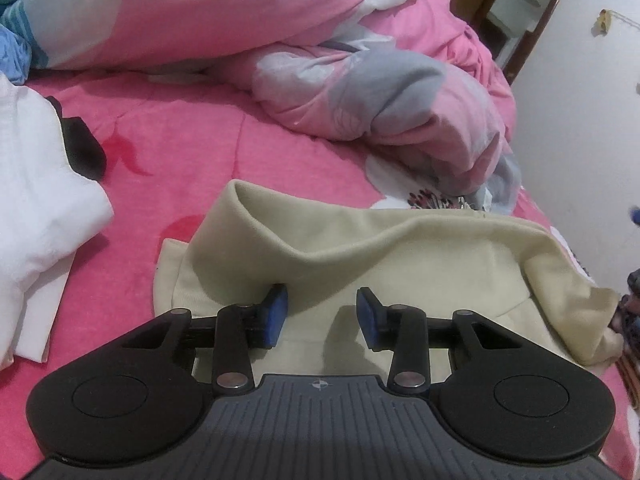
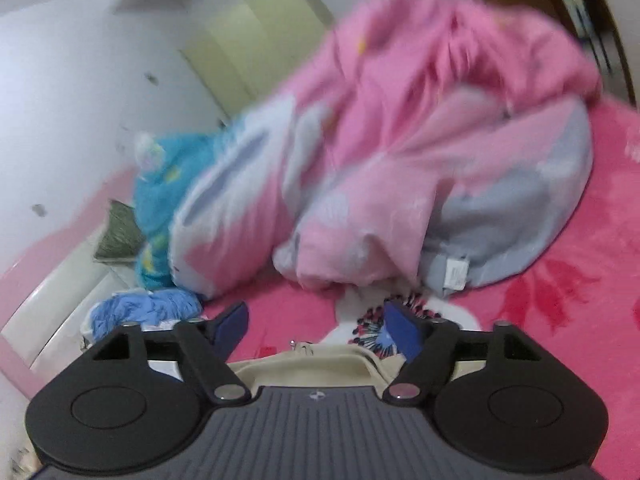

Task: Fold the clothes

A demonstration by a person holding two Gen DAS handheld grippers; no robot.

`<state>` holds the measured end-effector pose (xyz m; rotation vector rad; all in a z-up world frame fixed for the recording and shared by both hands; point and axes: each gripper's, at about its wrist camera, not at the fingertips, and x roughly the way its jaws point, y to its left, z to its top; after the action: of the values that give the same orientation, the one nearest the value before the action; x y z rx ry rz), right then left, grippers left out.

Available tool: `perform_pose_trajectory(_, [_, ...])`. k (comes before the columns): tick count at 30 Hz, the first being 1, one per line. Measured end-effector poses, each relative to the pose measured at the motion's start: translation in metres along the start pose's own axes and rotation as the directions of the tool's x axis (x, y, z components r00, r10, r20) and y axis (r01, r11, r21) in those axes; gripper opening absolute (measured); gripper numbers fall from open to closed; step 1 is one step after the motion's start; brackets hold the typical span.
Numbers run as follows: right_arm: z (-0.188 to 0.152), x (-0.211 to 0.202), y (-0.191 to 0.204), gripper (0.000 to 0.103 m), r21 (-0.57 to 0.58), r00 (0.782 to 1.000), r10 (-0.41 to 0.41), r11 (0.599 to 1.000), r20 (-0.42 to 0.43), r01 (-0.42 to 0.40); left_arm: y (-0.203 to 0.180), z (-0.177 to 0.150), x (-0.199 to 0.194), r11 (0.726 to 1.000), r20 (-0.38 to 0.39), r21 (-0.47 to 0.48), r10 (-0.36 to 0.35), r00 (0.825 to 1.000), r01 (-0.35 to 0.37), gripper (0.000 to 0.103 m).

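A beige garment [image 1: 360,240] lies on the pink bedspread [image 1: 192,152], its far edge rolled up into a raised fold. My left gripper [image 1: 322,316] hovers low over the garment's near part, open, with nothing between its blue pads [image 1: 276,316]. In the right wrist view, which is blurred, my right gripper [image 2: 316,330] is open wide above the beige garment's edge [image 2: 316,364], which shows just below the fingers. Nothing is held.
A bunched pink, white and grey quilt [image 1: 360,60] fills the far side of the bed. White clothing [image 1: 36,184] and a black item [image 1: 80,144] lie at the left. Blue fabric [image 2: 144,312] and a teal blanket [image 2: 168,184] sit by the wall.
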<state>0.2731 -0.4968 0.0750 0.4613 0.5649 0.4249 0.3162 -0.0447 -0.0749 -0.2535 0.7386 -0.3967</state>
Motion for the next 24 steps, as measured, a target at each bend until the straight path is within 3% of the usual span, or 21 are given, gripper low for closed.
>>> perform_pose_trajectory(1, [-0.017, -0.015, -0.001, 0.058, -0.028, 0.999, 0.004, 1.0, 0.037, -0.003, -0.001, -0.001, 0.001, 1.0, 0.007, 0.004, 0.004, 1.0, -0.004, 0.038])
perform_pose_trajectory(4, [-0.081, -0.022, 0.005, 0.046, -0.235, 0.995, -0.092, 0.969, -0.039, 0.08, -0.004, -0.003, 0.003, 1.0, 0.025, 0.02, 0.014, 1.0, -0.014, 0.038])
perform_pose_trajectory(7, [-0.117, -0.003, 0.012, 0.034, -0.358, 0.981, -0.084, 0.934, -0.174, 0.016, -0.006, -0.007, 0.003, 0.998, 0.038, 0.048, 0.024, 0.999, -0.026, 0.038])
perform_pose_trajectory(8, [-0.119, 0.006, 0.01, 0.03, -0.37, 0.975, -0.073, 0.929, -0.212, -0.011, -0.007, -0.008, 0.002, 0.998, 0.043, 0.059, 0.029, 0.999, -0.031, 0.038])
perform_pose_trajectory(12, [-0.093, 0.042, -0.023, 0.023, -0.378, 0.971, -0.133, 0.925, -0.198, 0.049, -0.007, -0.012, 0.003, 0.997, 0.056, 0.069, 0.036, 0.998, -0.04, 0.038])
perform_pose_trajectory(13, [-0.079, 0.04, -0.041, 0.023, -0.316, 0.977, -0.19, 0.937, -0.1, 0.15, -0.007, -0.013, 0.003, 0.997, 0.06, 0.071, 0.038, 0.998, -0.042, 0.038])
perform_pose_trajectory(14, [-0.064, 0.037, -0.06, 0.023, -0.242, 0.968, -0.252, 0.939, -0.005, 0.243, -0.007, -0.013, 0.003, 0.997, 0.061, 0.071, 0.039, 0.997, -0.043, 0.038])
perform_pose_trajectory(15, [-0.053, 0.025, -0.083, 0.024, -0.106, 0.96, -0.265, 0.956, 0.086, 0.273, -0.007, -0.013, 0.003, 0.996, 0.063, 0.072, 0.04, 0.997, -0.044, 0.038])
perform_pose_trajectory(17, [-0.048, -0.001, -0.11, 0.024, 0.095, 0.937, -0.271, 0.962, 0.221, 0.255, -0.007, -0.013, 0.003, 0.996, 0.065, 0.073, 0.041, 0.997, -0.046, 0.038])
perform_pose_trajectory(18, [-0.052, -0.011, -0.116, 0.024, 0.128, 0.932, -0.251, 0.966, 0.26, 0.224, -0.007, -0.014, 0.003, 0.996, 0.066, 0.073, 0.042, 0.997, -0.047, 0.038])
perform_pose_trajectory(20, [-0.068, -0.028, -0.116, 0.024, 0.127, 0.922, -0.218, 0.974, 0.319, 0.186, -0.007, -0.014, 0.003, 0.996, 0.069, 0.074, 0.044, 0.997, -0.049, 0.038])
perform_pose_trajectory(24, [-0.086, -0.019, -0.09, 0.024, -0.043, 0.953, -0.181, 0.979, 0.243, 0.197, -0.006, -0.015, 0.003, 0.996, 0.076, 0.075, 0.044, 0.996, -0.049, 0.038])
